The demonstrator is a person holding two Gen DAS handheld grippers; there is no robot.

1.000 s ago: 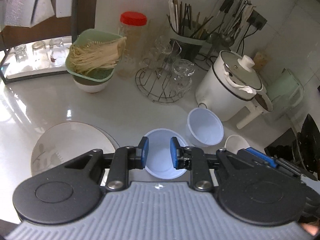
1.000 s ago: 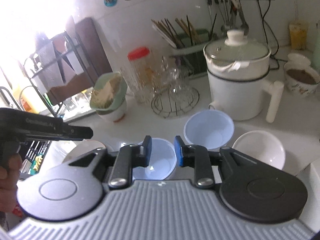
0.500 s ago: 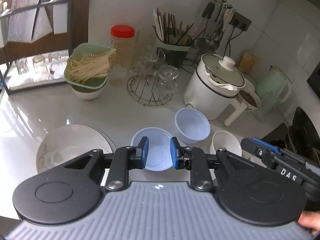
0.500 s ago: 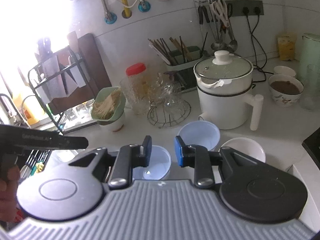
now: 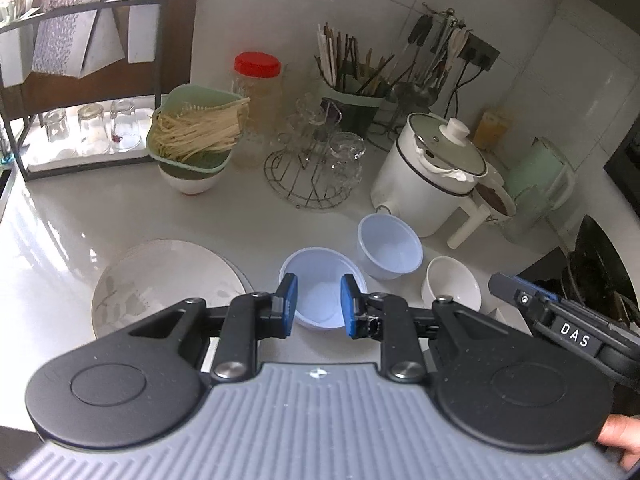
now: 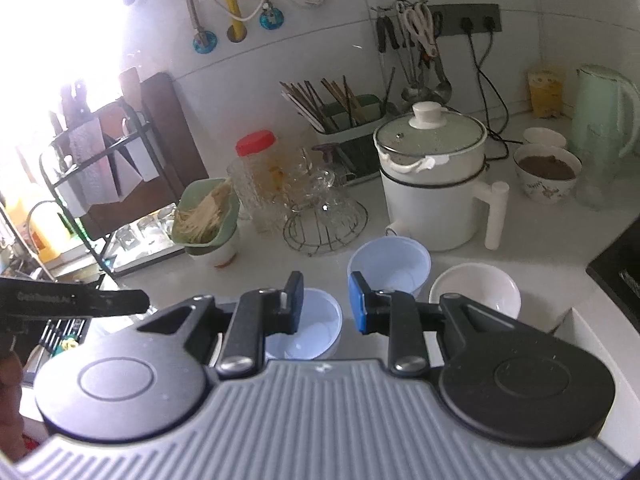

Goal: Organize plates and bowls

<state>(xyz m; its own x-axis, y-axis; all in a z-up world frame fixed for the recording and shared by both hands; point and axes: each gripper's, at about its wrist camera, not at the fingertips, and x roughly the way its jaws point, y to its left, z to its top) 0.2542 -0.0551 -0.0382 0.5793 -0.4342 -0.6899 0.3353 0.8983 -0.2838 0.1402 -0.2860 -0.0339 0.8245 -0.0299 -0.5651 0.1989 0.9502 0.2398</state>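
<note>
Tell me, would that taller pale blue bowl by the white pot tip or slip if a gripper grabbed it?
The taller blue bowl looks like thin plastic, so probably light and a bit flexible. Its base narrows below a wide rim, so a sideways push might tip it. The glossy wall could slip between the fingers.

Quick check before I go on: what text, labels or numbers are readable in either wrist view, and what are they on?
"DAS": white letters on the right gripper, seen in the left wrist view.
Faint lettering on the left gripper, seen in the right wrist view: too blurred to read.
Print on the yellow packet by the wall: too small to read.
</note>
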